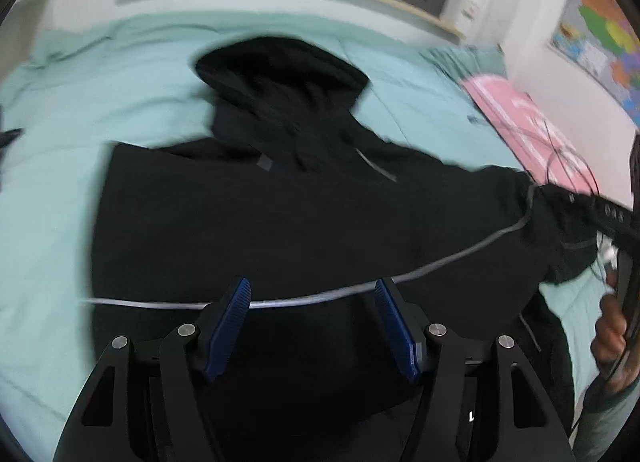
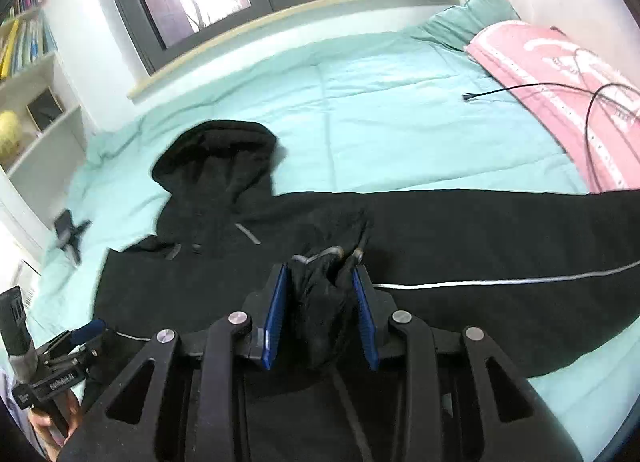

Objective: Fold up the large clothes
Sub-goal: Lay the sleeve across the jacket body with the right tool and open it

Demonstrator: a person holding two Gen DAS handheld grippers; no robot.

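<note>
one sleeve end (image 2: 320, 294) is pinched in the right fingers (image 2: 320, 290), its long arm stretching off to their right, while the left fingers (image 1: 312, 302) hang wide open over the black hoodie (image 1: 240, 222).

Black hoodie (image 2: 400, 230), thin grey stripe; mint-green bedspread (image 2: 380, 110); pink blanket (image 2: 560, 74), white markings; blue jaws.

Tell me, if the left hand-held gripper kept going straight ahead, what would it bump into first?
Most likely the black hoodie spread on the bed: the open left hand-held gripper points at its body, near the grey stripe. Depth is hard to judge.
</note>
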